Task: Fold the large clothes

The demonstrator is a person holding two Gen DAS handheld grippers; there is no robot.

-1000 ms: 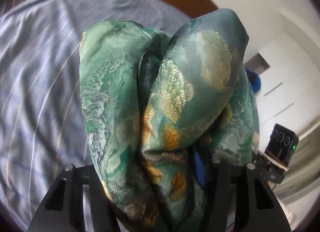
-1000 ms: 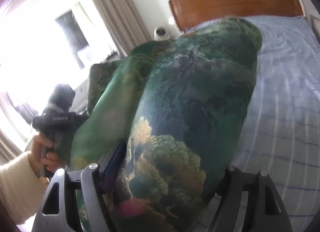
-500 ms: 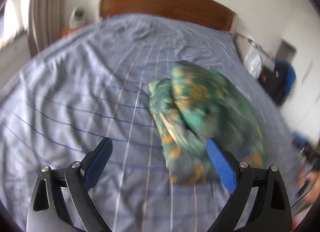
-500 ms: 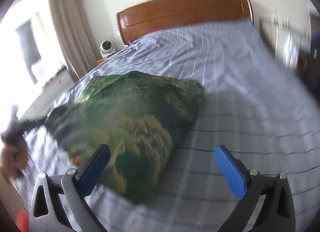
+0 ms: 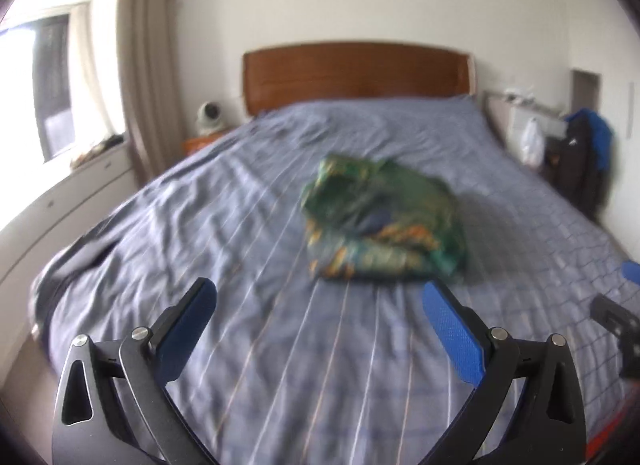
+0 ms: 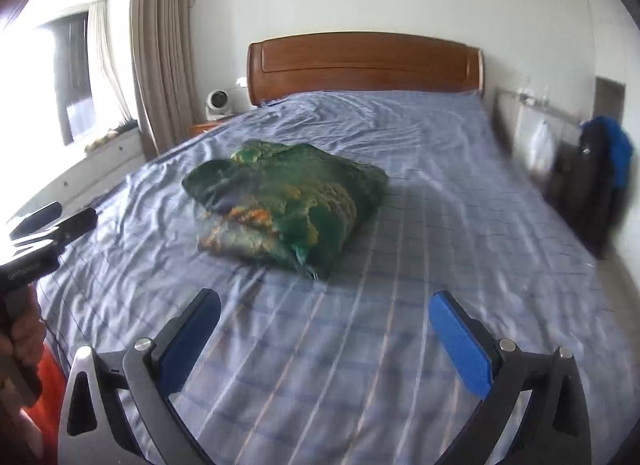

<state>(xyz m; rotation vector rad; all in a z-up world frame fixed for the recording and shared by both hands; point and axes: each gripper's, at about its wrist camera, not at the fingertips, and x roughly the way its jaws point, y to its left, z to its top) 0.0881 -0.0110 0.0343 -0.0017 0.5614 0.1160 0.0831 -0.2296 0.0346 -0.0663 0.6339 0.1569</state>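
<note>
Green cloth with gold and orange patches (image 6: 286,207) lies folded in a thick bundle on the bed (image 6: 420,257). It sits near the middle of the blue striped sheet, well ahead of both grippers and touching neither one. In the left view the bundle (image 5: 384,225) looks blurry.

The left gripper (image 5: 320,313) hangs low over the near end of the bed and points toward the brown headboard (image 5: 356,75). Its jaws are spread wide, with only the sheet showing between the blue pads (image 5: 454,335). In the right view this gripper (image 6: 52,221) pokes in from the left edge, and a bare hand (image 6: 18,341) is wrapped around its handle.

The right gripper (image 6: 326,319) also hangs low over the near end of the bed and points the same way. Its jaws are spread wide too, and they grip nothing. In the left view only a small dark part of it (image 5: 616,329) shows at the right edge.

Brown curtains (image 6: 160,53) hang by a bright window (image 6: 68,77) on the left. A small white fan (image 6: 217,103) stands beside the headboard. A dark and blue jacket (image 6: 604,169) hangs on the right.
</note>
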